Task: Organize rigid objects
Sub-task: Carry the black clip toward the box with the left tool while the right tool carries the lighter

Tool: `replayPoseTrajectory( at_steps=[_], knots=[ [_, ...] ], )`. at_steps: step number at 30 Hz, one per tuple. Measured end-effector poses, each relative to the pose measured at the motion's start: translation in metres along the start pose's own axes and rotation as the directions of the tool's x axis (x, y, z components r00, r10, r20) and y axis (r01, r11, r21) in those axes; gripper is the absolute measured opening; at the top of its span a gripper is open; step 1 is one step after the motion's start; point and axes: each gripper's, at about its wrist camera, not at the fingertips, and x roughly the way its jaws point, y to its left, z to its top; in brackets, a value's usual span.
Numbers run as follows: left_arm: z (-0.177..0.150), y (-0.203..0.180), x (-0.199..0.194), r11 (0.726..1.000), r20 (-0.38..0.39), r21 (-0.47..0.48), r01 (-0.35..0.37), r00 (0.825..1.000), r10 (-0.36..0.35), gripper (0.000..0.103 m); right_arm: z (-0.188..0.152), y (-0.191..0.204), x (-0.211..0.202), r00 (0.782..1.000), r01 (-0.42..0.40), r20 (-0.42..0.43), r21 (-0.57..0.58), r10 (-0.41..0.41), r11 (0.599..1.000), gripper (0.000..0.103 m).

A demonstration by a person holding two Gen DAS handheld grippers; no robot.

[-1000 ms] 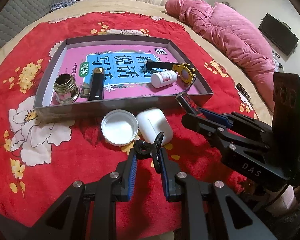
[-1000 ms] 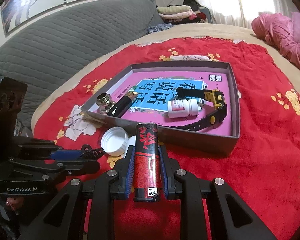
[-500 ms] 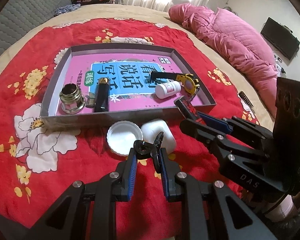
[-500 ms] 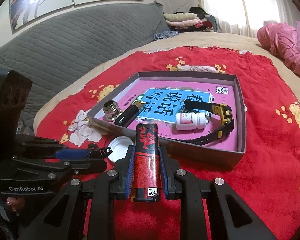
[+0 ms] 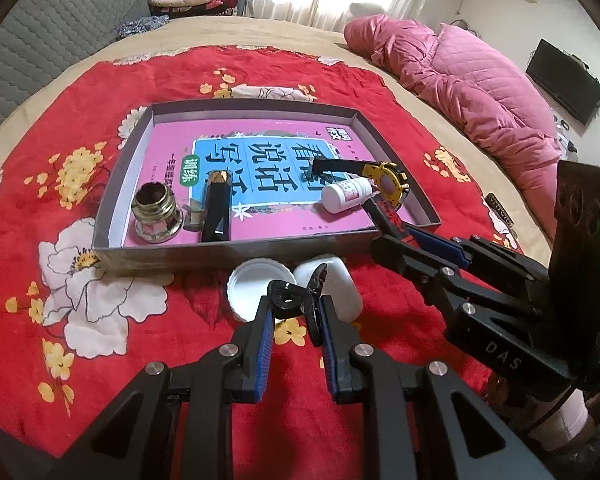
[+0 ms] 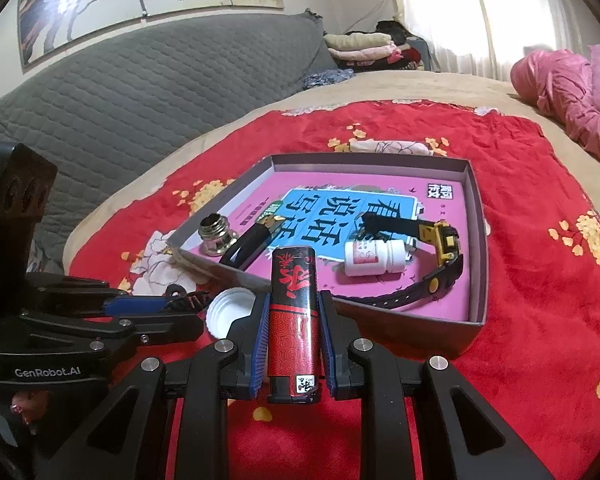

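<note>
Right now my right gripper (image 6: 293, 312) clamps a red lighter (image 6: 294, 320), my left gripper (image 5: 294, 312) a black clip (image 5: 296, 300). Between me and the tray (image 5: 228, 254) sit a white cap (image 5: 246, 286) and white case (image 5: 338, 288).

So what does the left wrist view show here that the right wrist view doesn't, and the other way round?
Only the left wrist view shows the white jar outside the tray, beside the white lid, and a wall-mounted screen. Only the right wrist view shows the wall painting and the full label of the red lighter. Both show the tray, watch, pill bottle, metal fitting and black lighter.
</note>
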Motion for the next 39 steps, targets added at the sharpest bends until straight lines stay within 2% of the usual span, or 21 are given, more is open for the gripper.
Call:
replayPoseTrajectory(
  at_steps=[18,22,30,39],
  knots=[
    [0.013,0.006,0.005,0.999,0.019,-0.03,-0.035,0.999,0.035,0.022,0.008,-0.009,-0.004,0.999,0.017,0.042,0.018,-0.018,1.0,0.023],
    [0.015,0.004,0.008,0.999,0.018,-0.024,-0.038,0.999,0.038,0.022,0.011,-0.013,-0.005,0.997,0.051,0.057,0.014,-0.052,0.999,0.023],
    [0.023,0.004,0.012,0.998,0.029,-0.039,-0.046,0.998,0.048,0.022,0.015,-0.026,-0.007,0.994,0.068,0.077,0.057,-0.072,0.996,0.023],
    [0.04,0.0,0.021,0.998,0.046,-0.043,-0.054,0.997,0.056,0.022,0.019,-0.033,-0.006,0.993,0.076,0.09,0.064,-0.081,0.995,0.023]
  ],
)
